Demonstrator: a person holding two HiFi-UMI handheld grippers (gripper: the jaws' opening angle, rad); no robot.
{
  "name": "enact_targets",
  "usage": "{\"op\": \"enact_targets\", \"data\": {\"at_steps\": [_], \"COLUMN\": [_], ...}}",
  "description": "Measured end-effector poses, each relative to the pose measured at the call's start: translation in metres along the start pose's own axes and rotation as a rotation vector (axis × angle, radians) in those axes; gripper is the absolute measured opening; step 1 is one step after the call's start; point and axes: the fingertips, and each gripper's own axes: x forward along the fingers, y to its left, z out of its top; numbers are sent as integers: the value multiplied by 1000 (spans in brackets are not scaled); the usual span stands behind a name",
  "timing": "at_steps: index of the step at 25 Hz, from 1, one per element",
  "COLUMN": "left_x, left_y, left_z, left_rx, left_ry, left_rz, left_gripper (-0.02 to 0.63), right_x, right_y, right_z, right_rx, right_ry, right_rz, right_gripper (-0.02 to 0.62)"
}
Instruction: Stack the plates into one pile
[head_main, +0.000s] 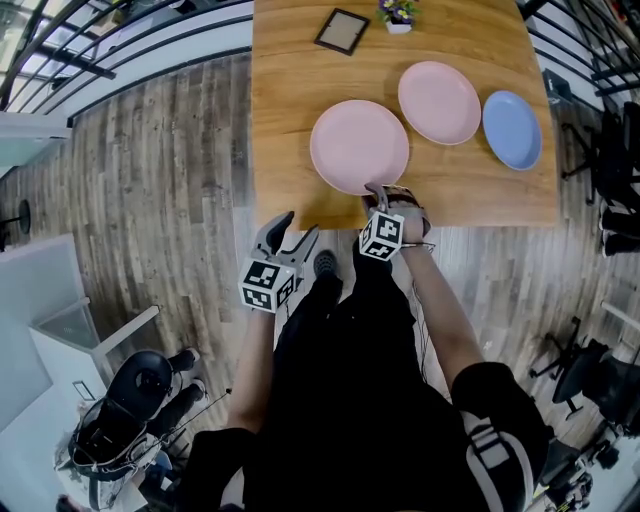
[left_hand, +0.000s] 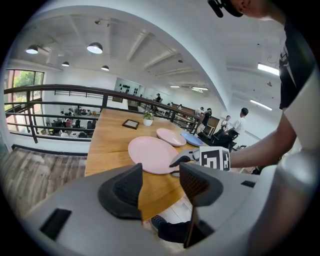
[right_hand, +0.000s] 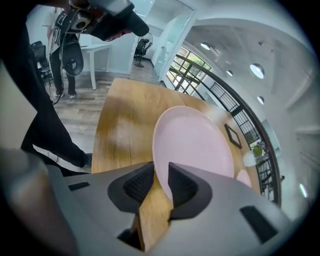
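Your left gripper (head_main: 298, 228) hangs just off the near edge of the wooden table (head_main: 290, 110), over the grey plank floor (head_main: 150, 180). Its 2 jaws stand apart. Nothing is between them, and they touch nothing.

Your right gripper (head_main: 378, 192) points down at the near edge of the table. Its 2 jaws are clenched on the near rim of the big round pink plate (head_main: 358, 146). In the right gripper view the thin rim runs up between the 2 dark pads (right_hand: 186, 186), with 1 pad on each side of it. Seen from your head, this plate lies on the table, close to the near edge and a bit left of the middle.

Behind it and to the right lies the smaller round pink plate (head_main: 439, 102). The 2 pink plates are near each other, but they do not touch. The round blue plate (head_main: 511, 129) lies just beside the smaller pink one, nearer the right edge of the table. All 3 plates lie apart, each on bare wood, so there is no pile yet.

At the far end of the table lies a dark picture frame (head_main: 342, 31). To its right stands a small white pot with purple flowers (head_main: 398, 14).
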Motion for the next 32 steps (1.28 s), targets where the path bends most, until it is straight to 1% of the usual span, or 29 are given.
{"op": "enact_targets", "data": {"at_steps": [4,6,11,18,22,32], "left_x": [-6,-8,-15,-27,-34,-38], "left_y": [-1,-2,-6,-3,-4,-19], "left_z": [0,-2,-6,-10,-14,-11], "left_rx": [-1,1,7,9,13,55], "left_ry": [-6,-7,-8,-9,-8,-16], "left_rz": [1,1,0,2,2,-38], "left_gripper": [242,242,242,242,242,242], "right_x": [-1,-2,-1,3,-3,-22], "right_y": [2,1,2,6,7,7], "right_z": [2,4,3,13,16,20], "right_rx": [-108,-161,-221,-238,-240,-225], "right_ry": [32,42,55,48,45,45], "right_rz": [-24,-39,-48,-29,-33,-40], "right_gripper": [54,48,34,23,25,29]}}
